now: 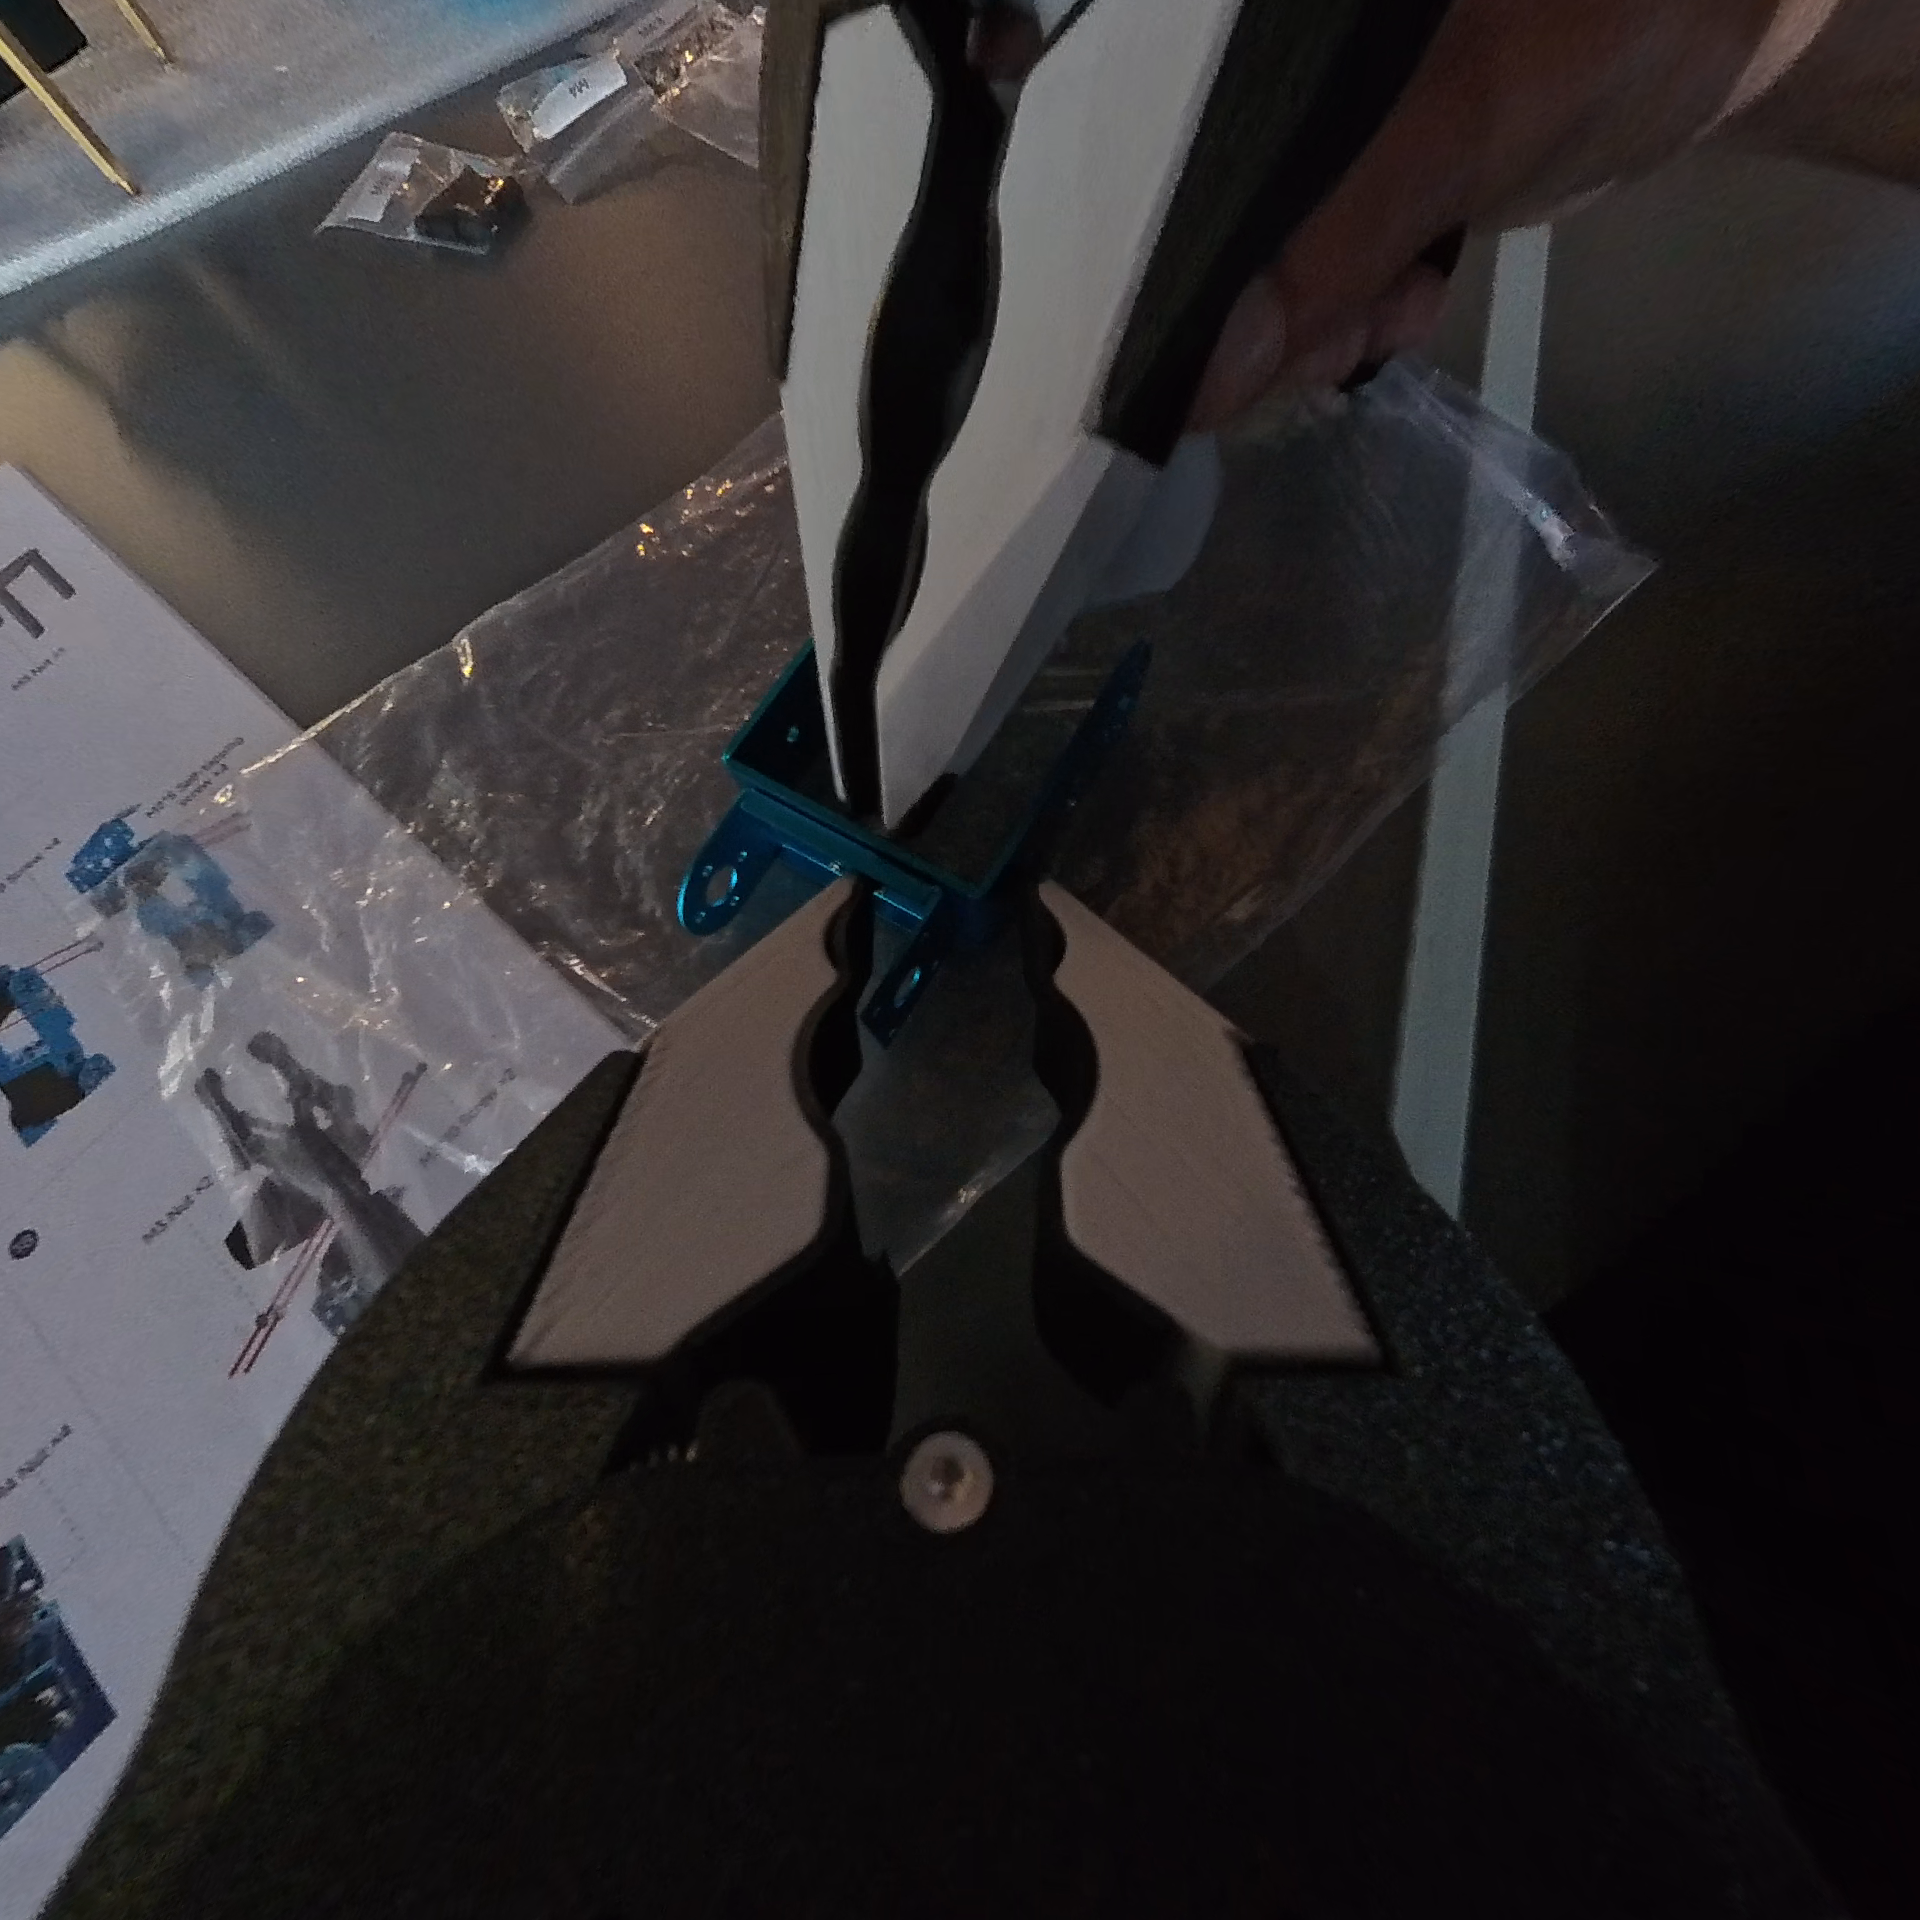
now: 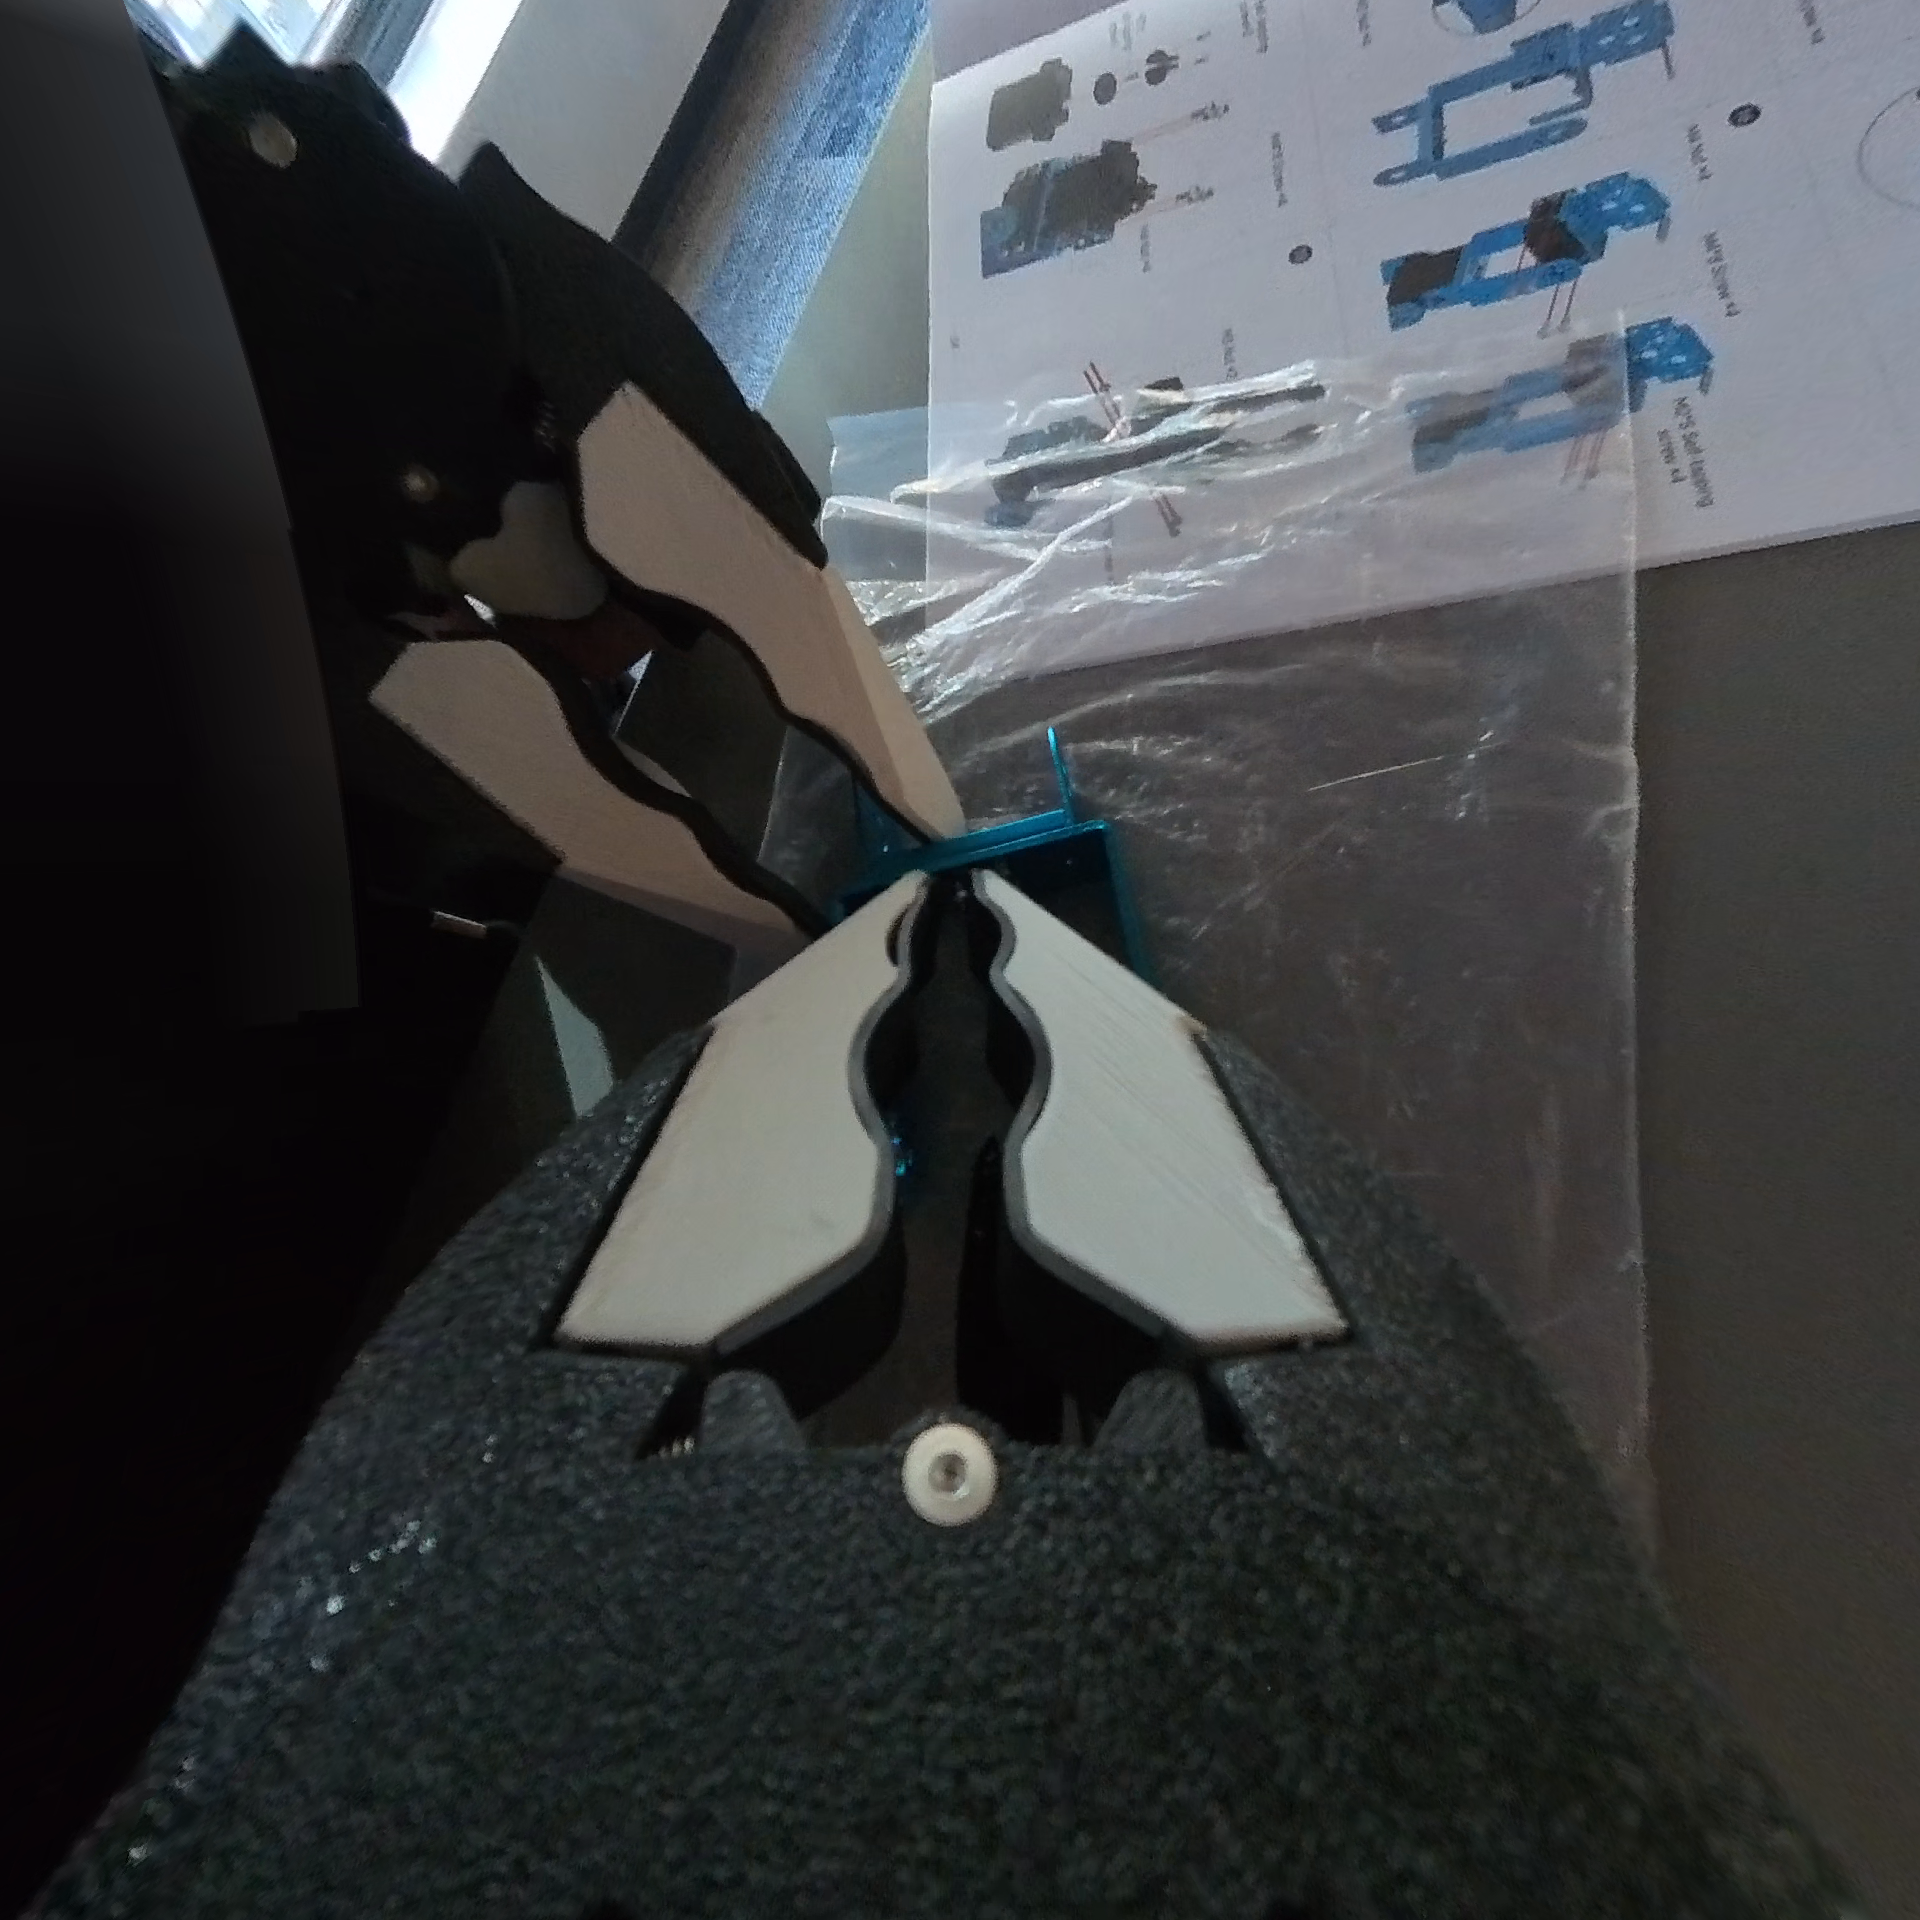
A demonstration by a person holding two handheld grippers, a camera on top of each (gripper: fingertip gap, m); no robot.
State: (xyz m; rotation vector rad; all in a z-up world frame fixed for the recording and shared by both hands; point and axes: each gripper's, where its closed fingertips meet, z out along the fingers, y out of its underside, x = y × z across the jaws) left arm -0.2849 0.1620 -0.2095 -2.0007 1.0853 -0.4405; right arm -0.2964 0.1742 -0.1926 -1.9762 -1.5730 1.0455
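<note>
Blue metal bracket point(image 1: 831, 831) pinched between both tools, right at the tips. Left gripper point(image 1: 940, 914) partly closed, left fingertip against a bracket flange, right fingertip off it; grip on it cannot tell. Right gripper point(image 2: 948, 883) tips together, clamped on bracket point(image 2: 1023, 842) edge, meeting the left gripper point(image 2: 831, 904) from the opposite side. Under the bracket: clear plastic bag point(image 1: 540, 748) on dark grey tabletop point(image 1: 312, 416). Left of left gripper: white instruction sheet point(image 1: 125, 831). Beyond: small parts bags point(image 1: 436, 197). Hand point(image 1: 1382, 260) holding the right gripper point(image 1: 862, 800).
</note>
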